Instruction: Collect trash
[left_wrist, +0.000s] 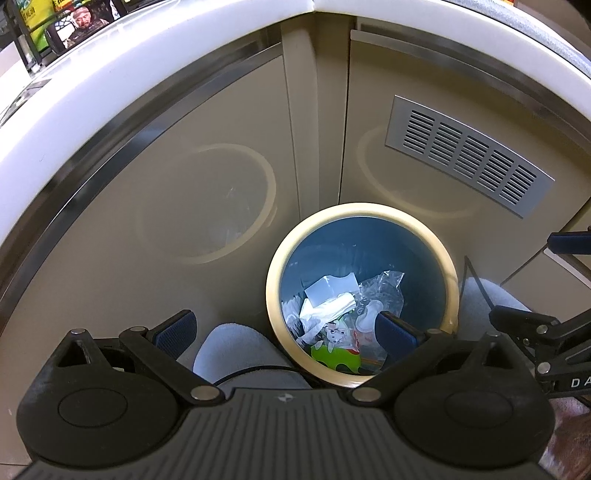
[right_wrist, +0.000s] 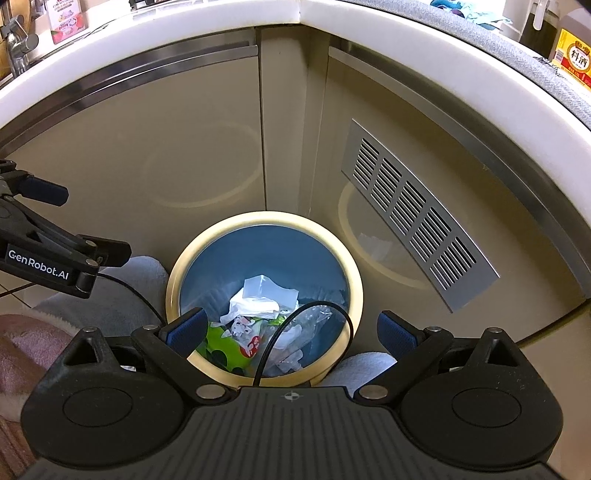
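Note:
A round blue bin with a cream rim (left_wrist: 453, 280) (right_wrist: 173, 280) stands on the floor in the corner of beige cabinets. Inside lie crumpled white paper (left_wrist: 328, 308) (right_wrist: 258, 304), clear plastic wrap (left_wrist: 380, 288) (right_wrist: 310, 317) and a green printed wrapper (left_wrist: 336, 356) (right_wrist: 225, 347). My left gripper (left_wrist: 284, 332) hovers open above the bin's near-left rim, with nothing between its fingers. Over the bin's near side my right gripper (right_wrist: 291, 332) also stands open and holds nothing. Each gripper shows at the edge of the other's view.
Beige cabinet doors meet in a corner behind the bin, under a white countertop edge (left_wrist: 147, 55) (right_wrist: 424, 44). A metal vent grille (left_wrist: 465, 155) (right_wrist: 417, 214) sits on the right door. A person's grey-clad knees (left_wrist: 236, 347) (right_wrist: 110, 295) flank the bin. A black cable (right_wrist: 295, 332) loops over it.

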